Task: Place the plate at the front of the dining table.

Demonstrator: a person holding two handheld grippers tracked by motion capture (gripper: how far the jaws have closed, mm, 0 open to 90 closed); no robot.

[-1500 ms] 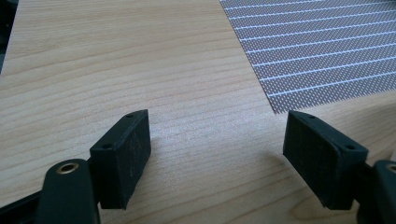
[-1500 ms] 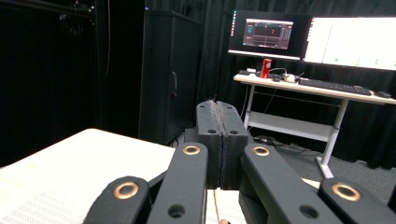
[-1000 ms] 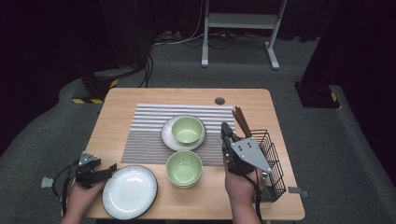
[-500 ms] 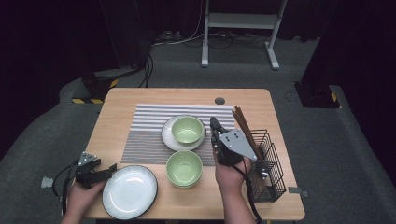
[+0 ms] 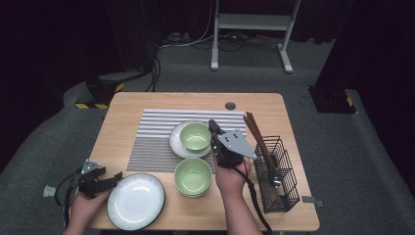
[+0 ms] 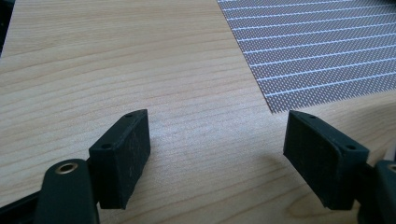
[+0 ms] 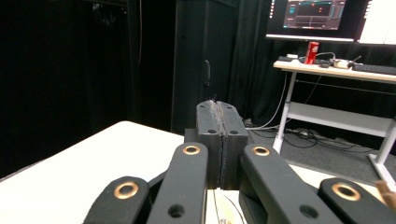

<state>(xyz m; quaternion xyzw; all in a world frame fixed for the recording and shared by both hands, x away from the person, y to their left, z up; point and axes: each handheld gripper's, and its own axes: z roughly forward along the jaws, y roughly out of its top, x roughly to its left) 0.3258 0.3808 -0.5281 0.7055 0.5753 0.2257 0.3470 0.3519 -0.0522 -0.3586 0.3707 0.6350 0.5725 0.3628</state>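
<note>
Bowl (image 5: 195, 136) on the white saucer (image 5: 176, 145) sits on the striped mat, just left of my right tongs (image 5: 214, 128), which are pressed shut on nothing. I should open them before reaching for its rim. My left tongs (image 6: 215, 158) are wide over the bare tabletop (image 6: 116, 70). Whether the right tips touch the bowl, I cannot tell.
</note>
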